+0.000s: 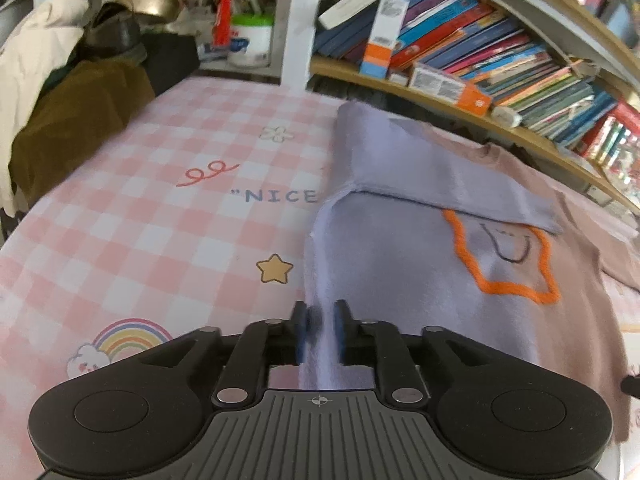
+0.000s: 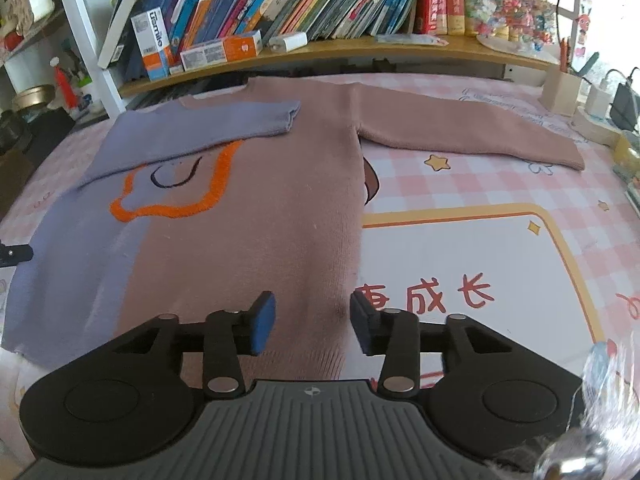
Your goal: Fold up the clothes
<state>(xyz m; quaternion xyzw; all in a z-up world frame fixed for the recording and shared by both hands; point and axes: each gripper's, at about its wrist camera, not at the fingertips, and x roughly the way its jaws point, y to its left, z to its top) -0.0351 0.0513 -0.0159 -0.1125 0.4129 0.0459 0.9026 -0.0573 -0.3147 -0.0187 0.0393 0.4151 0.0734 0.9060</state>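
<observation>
Folding a two-colour sweater on the checked table, one sleeve done.

Left wrist view: the left gripper has its fingers a narrow gap apart with the sweater's lilac hem between them, pressing or not I cannot tell; the lilac sleeve lies folded across the chest at 1 o'clock. Right wrist view: the right gripper stands open over the brown hem, holding nothing; the brown sleeve at 2 o'clock stays spread, still to fold.

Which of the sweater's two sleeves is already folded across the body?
The lilac sleeve: it lies across the chest over the orange star outline. The brown sleeve stretches out flat on the cloth.
</observation>
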